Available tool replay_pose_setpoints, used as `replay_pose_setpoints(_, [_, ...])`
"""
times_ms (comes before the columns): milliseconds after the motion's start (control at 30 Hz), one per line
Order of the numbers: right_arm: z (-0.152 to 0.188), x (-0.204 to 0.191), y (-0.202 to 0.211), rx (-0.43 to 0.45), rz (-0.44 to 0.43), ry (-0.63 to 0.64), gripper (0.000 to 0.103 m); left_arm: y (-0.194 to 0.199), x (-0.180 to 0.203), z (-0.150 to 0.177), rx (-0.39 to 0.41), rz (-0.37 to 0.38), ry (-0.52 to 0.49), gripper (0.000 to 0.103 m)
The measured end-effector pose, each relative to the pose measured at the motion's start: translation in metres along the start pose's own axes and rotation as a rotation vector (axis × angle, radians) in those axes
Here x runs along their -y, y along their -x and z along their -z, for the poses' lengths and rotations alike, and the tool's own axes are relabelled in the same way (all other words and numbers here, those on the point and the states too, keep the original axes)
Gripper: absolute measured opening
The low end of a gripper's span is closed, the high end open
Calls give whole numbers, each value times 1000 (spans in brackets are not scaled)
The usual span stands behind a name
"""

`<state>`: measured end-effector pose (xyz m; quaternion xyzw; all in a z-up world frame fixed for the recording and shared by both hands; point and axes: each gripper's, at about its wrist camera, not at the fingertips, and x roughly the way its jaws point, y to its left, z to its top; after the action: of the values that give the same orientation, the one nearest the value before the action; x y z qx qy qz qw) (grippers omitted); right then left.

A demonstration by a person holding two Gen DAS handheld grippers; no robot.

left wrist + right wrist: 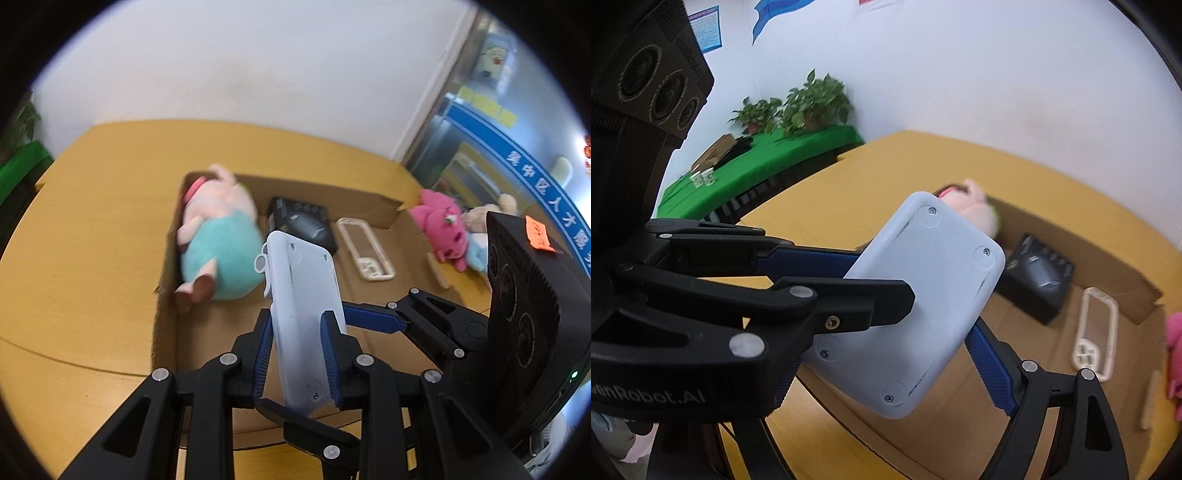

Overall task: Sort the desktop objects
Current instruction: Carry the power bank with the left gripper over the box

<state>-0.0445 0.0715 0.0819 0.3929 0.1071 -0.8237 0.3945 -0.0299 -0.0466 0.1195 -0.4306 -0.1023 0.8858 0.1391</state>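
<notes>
Clearly the left gripper (299, 354) is clamped on a pale blue-grey case (303, 314): its blue ribbed fingers (263, 354) press both long edges near the lower end, and the case stands up and away from the camera, its screwed back facing the lens. A small loop sticks out from its upper left edge.

From the right wrist camera the same case (923, 306) fills the middle, tilted, with the left gripper's black finger (849, 299) lying across its lower left part. The right gripper (886, 332) is spread wide, its blue fingers (991, 369) apart on either side of the case; whether either one touches it I cannot tell.

Below and beyond the case lies an open, shallow cardboard box (369, 210) on the yellow desk (92, 240). Inside the box, a pig plush (218, 236) in a teal dress lies along the left wall, a black carton (303, 221) printed with a mouse sits near the far wall, and a white frame (365, 251) lies flat to its right. Outside the box's right end, on the desk, a pink plush (443, 225) sits against a beige one (484, 218), with a small pale stick (437, 269) just in front of them.

Potted plants (812, 103) stand on a green-covered table (757, 166) by the wall.
</notes>
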Motion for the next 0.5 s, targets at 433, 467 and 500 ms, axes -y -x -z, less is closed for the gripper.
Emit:
replay_pose_setpoints(433, [20, 23, -84, -166, -130, -166, 84, -51, -42, 14, -160, -47, 93, 26])
replay_pose_setpoints(467, [19, 23, -87, -180, -135, -179, 84, -52, -42, 14, -167, -60, 87, 26])
replay_pose_setpoints(500, [19, 23, -90, -197, -140, -194, 84, -53, -41, 16, -182, -81, 82, 26])
